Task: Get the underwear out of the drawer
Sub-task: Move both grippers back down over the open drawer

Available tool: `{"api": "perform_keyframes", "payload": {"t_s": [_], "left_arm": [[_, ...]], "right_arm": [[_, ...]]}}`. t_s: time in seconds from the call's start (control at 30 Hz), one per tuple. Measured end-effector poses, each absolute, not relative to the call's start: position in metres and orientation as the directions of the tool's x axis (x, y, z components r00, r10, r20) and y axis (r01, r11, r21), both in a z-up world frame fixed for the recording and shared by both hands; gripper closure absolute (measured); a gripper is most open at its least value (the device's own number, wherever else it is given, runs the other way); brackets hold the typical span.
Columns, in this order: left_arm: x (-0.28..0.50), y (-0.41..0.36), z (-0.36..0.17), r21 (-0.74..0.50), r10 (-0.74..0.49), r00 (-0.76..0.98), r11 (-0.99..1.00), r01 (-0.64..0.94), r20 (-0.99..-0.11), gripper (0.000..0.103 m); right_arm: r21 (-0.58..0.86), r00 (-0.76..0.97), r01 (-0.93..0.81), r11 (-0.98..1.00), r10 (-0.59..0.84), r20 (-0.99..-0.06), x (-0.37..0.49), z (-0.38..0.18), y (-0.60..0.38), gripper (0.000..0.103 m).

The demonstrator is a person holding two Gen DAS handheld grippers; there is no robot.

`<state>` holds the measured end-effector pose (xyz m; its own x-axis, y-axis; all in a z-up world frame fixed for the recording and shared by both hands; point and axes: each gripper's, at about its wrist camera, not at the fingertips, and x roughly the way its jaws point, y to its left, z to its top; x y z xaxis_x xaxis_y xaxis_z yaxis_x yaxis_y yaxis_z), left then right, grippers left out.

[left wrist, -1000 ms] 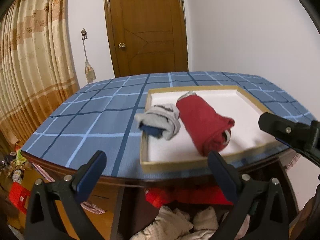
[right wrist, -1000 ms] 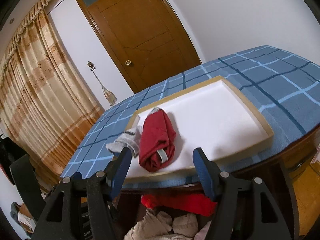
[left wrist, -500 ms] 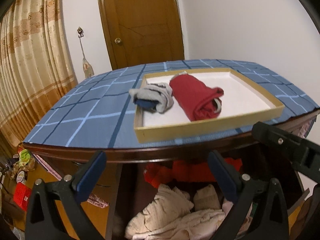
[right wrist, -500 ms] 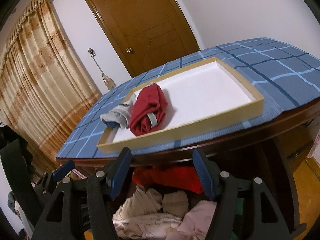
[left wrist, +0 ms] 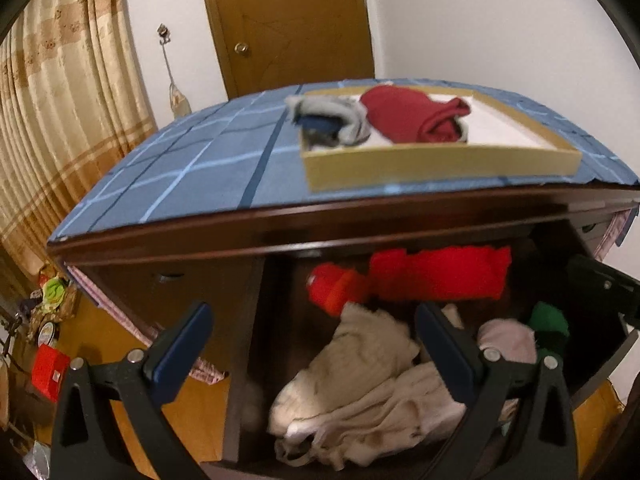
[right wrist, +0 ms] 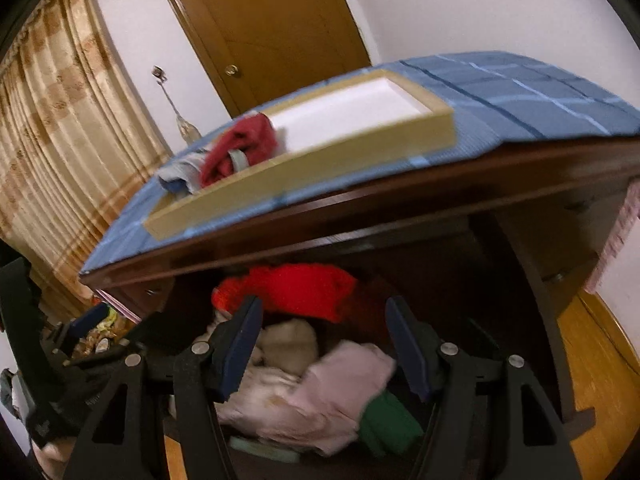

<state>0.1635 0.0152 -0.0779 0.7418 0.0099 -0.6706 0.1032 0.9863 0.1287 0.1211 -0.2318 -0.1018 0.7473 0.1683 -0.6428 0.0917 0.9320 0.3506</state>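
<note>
Left gripper [left wrist: 312, 344]: jaws spread, empty, now lowered from tabletop level to the open drawer [left wrist: 600, 364].
Right gripper [right wrist: 322, 340]: spread, empty, likewise dropped.
Underwear: pale pink piece [right wrist: 340, 384] in the drawer, below the right gripper; reach comes next.

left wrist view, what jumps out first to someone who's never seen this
The open drawer below the tabletop, crammed with loose clothes: a bright red garment at the back, a cream bundle in front. Above, a shallow tray on the blue checked cloth holds a rolled dark red piece. Both open grippers point down toward the drawer.
</note>
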Motion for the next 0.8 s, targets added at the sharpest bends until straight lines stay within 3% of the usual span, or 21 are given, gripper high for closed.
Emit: {"api": "perform_keyframes", "payload": {"t_s": [0.47,0.6,0.8], "left_arm": [[0.153,0.038,-0.099,0.134,0.027,0.691,0.986,0.101,-0.722,0.001],[0.153,0.042,-0.107,0.141,0.037,0.672,0.985,0.101,-0.740,0.001],[0.156,0.044,-0.108,0.110,0.018,0.662,0.989,0.098,-0.749,0.001]], "right_arm": [[0.313,0.683,0.080,0.946,0.176,-0.708,0.111,-0.126,-0.240,0.037],[0.271,0.662,-0.002,0.963,0.204,-0.721,0.123,-0.122,-0.233,0.037],[0.077,0.601,-0.253,0.964,0.219,-0.769,0.161,-0.116,-0.202,0.037]]}}
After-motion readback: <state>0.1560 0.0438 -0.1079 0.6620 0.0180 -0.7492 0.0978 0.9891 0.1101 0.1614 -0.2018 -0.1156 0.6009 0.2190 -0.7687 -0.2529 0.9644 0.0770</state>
